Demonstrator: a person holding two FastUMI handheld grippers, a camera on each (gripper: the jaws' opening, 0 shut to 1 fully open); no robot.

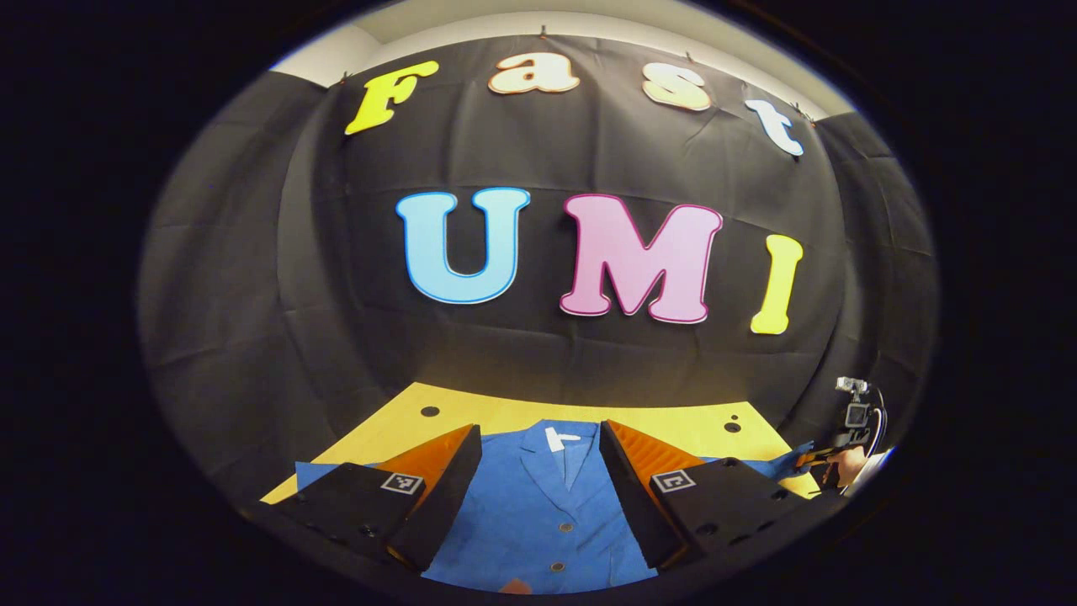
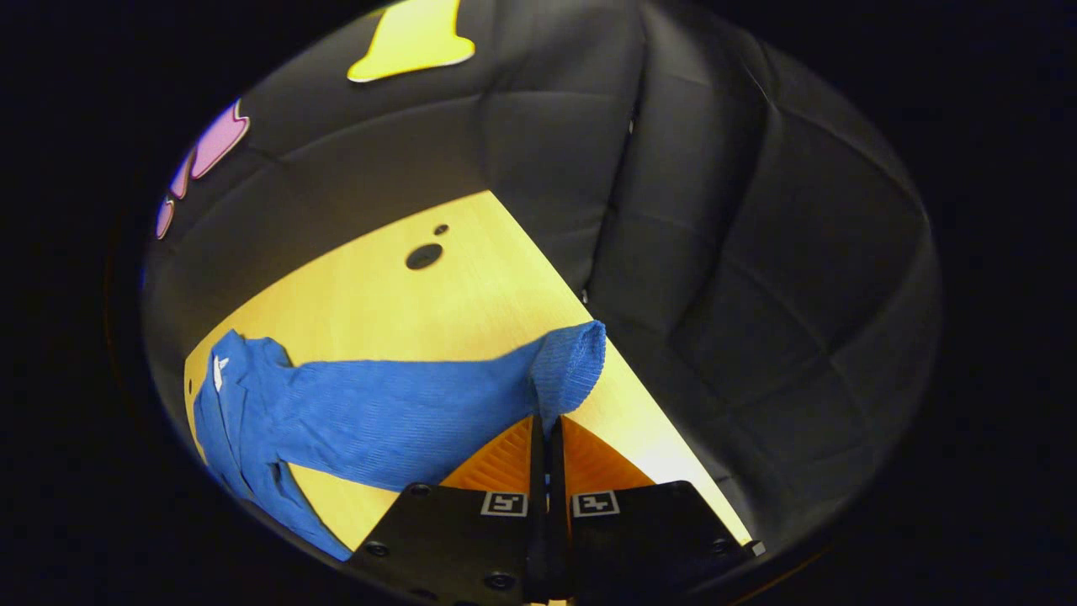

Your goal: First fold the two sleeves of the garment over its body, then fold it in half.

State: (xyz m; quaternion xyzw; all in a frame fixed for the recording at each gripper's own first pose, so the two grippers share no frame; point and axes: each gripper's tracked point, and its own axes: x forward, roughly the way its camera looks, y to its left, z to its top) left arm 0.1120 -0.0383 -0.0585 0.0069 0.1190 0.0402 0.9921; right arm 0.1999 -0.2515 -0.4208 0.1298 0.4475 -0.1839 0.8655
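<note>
Left gripper view. Item: blue button-front garment with collar and small white neck label (image 1: 538, 505), laid flat on a yellow wooden bench (image 1: 673, 425), collar toward the far edge, front buttons running down the middle. One sleeve reached left, the other right across the bench top. Left claw (image 1: 538, 471): fingers spread wide apart, poised over the garment's chest, nothing between them. Dark round holes sat in the bench near its far corners. At the far right, the right claw (image 1: 812, 459) was at the end of the right sleeve, held by a hand (image 1: 846, 467); its grip could not be judged from here.

Right gripper view. Item: right sleeve of the same garment (image 2: 404, 417), stretched straight across the bench (image 2: 404, 286) from the body at the left to the cuff (image 2: 572, 362) near the bench's right edge. Right claw (image 2: 547, 429): fingers drawn together, pinching the sleeve fabric just short of the cuff. The cuff stood up past the fingertips, beside the bench edge. Black cloth wall (image 2: 757, 252) stood beyond.
</note>
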